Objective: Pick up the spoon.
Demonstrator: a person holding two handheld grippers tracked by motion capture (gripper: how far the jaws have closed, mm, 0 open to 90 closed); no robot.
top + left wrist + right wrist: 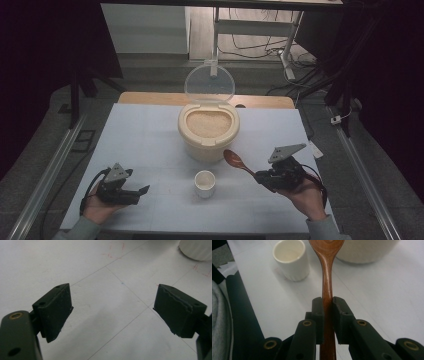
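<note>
Right tongs (327, 305) clenched my wooden spoon (327, 277); left tongs (112, 311) gaped released over bare worktop (145, 135). Rice filled the open bin (208, 131); cup (205, 183) sat empty.

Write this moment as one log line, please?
right tool: shut on wooden spoon | left tool: open, empty | rice container: lid up | white cup: empty

White table cover (140, 135), wooden tabletop edge (150, 98) behind, floor cables (250, 50) beyond.
</note>
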